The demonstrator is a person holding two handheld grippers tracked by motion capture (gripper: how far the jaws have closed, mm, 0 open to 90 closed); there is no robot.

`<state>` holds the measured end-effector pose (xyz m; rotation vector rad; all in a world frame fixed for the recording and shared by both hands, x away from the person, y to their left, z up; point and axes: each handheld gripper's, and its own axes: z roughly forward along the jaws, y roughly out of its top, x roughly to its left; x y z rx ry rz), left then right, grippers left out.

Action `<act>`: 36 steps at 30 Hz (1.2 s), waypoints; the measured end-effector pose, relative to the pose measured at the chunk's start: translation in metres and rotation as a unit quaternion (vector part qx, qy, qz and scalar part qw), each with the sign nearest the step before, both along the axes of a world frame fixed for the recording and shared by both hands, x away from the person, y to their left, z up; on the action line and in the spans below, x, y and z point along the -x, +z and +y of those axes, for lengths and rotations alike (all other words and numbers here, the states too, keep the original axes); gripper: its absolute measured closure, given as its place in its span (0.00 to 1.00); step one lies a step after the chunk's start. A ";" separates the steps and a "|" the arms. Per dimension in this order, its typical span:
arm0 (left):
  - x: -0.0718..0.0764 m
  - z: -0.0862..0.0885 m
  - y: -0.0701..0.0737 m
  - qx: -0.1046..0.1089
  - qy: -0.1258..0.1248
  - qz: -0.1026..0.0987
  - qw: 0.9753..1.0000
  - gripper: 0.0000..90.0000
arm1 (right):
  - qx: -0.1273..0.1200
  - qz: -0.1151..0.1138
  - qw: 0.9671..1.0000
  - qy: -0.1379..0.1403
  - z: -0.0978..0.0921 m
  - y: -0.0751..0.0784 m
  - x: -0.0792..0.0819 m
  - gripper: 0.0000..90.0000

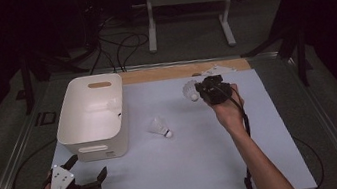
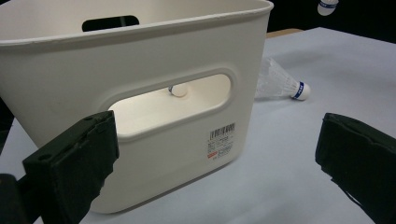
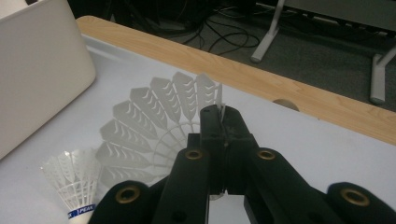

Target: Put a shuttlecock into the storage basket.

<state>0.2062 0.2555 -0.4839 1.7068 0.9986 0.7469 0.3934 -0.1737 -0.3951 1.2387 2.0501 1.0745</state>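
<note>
A: What's the biggest thing in front of you?

B: The pale surface (image 1: 193,171), with a wooden strip along its far edge. On its left stands a white bin (image 1: 90,117) with handle slots; through the near slot I see a small white ball (image 2: 178,91) with a blue band, lying inside.

A: And your hands?

B: My left gripper (image 1: 89,178) sits at the near left corner, just in front of the bin, its fingers (image 2: 74,163) spread wide with nothing between them. My right gripper (image 1: 198,90) is raised over the far middle, fingers (image 3: 212,133) clamped on the feather skirt of a shuttlecock (image 1: 190,91).

A: Anything smaller?

B: A second shuttlecock (image 1: 160,126) lies on its side on the surface, between the bin and my right hand.
</note>
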 end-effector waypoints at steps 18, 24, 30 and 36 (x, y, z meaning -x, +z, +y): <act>0.000 0.000 0.000 0.000 0.001 0.000 1.000 0.00 | -0.001 -0.004 1.000 0.015 0.014 0.005 0.000 0.99; 0.000 0.001 0.000 0.000 0.001 0.000 1.000 0.00 | -0.002 -0.005 1.000 0.018 0.018 0.006 0.000 0.99; 0.000 0.001 0.000 0.000 0.001 0.000 1.000 0.00 | -0.004 -0.007 1.000 0.021 0.020 0.008 0.000 0.99; 0.000 0.001 0.000 -0.001 0.001 -0.001 1.000 0.00 | -0.006 -0.008 1.000 0.024 0.023 0.010 0.000 0.99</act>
